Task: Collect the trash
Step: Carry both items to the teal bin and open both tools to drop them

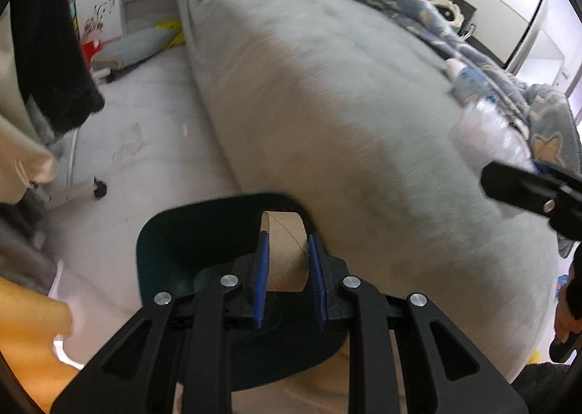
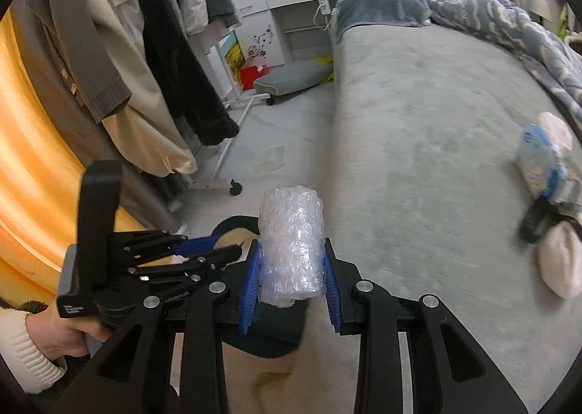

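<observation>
Trash sits in both tools: the left tool (image 1: 288, 281) is closed on a brown cardboard tube (image 1: 285, 250), its blue pads (image 1: 262, 279) pressing the tube's sides, and it hangs over the opening of a dark bin (image 1: 160, 250) that stands on the floor (image 1: 145, 130) against the bed (image 1: 327, 104); the right tool (image 2: 292, 277) grips a roll of clear bubble wrap (image 2: 291, 239) that stands upright between its blue pads (image 2: 249, 290), just beside the left tool and over the same bin; in the right wrist view a hand (image 2: 72, 335) in a cream knit sleeve (image 2: 22, 345) holds the left tool's handle; further out on the grey bed cover lie a blue and white packet (image 2: 542, 163) and something pale beside it, too blurred to identify; a patterned blue blanket (image 2: 509, 17) is bunched along the far side; clothes (image 2: 152, 50) hang from a rack on the left, beside an orange curtain (image 2: 32, 166).
</observation>
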Demonstrator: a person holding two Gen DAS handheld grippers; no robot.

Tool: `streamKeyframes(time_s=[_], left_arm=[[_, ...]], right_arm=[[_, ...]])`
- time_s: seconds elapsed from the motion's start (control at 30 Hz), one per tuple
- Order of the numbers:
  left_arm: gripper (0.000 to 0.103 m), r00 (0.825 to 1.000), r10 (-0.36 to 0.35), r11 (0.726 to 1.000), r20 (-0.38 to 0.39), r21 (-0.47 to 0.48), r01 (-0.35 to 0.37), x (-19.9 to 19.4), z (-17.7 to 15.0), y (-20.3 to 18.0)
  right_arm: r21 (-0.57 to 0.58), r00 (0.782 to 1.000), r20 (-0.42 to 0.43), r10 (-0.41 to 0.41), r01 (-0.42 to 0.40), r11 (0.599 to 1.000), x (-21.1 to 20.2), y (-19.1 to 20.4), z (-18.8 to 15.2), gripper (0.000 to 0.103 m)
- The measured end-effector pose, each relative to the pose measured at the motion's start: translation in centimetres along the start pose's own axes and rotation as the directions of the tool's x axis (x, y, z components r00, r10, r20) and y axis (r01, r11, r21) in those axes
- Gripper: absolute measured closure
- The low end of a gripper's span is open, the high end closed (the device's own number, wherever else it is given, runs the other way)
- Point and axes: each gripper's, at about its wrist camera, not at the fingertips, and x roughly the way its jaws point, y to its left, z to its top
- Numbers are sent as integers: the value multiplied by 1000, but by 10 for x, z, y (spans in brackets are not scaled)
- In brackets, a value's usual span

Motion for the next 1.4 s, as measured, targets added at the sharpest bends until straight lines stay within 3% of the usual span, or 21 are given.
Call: streamKeyframes(time_s=[0.3, 0.57, 0.6, 0.67, 0.7, 0.97, 1.13, 1.4], left_arm=[[80, 991, -2, 997, -133, -83, -9, 18, -19, 44], [79, 967, 12, 995, -255, -96, -38, 36, -40, 67], [78, 964, 13, 994, -267, -104, -42, 37, -42, 71], [60, 959, -2, 990, -285, -134, -37, 38, -48, 79], [57, 958, -5, 989, -287, -140, -37, 38, -49, 81], [32, 975, 9, 990, -222, -137, -41, 15, -44, 92], [25, 988, 23, 991, -154, -130, -43, -4, -36, 96], [24, 998, 66, 992, -11, -107, -67, -32, -22, 102]], right_arm=[[-39, 998, -50, 26, -28, 999, 32, 28, 7, 71], [-48, 995, -92, 41, -46, 998, 57, 43, 8, 71], [-45, 994, -96, 51, -56, 997, 60, 45, 8, 71], [-44, 993, -107, 53, -58, 997, 67, 47, 8, 71], [-45, 992, -115, 51, -57, 997, 70, 48, 7, 71], [-25, 982, -186, 19, -24, 999, 100, 48, 1, 71], [-15, 977, -213, 5, -8, 1000, 115, 49, -1, 71], [-11, 963, -270, -20, 18, 1000, 141, 50, -8, 71]])
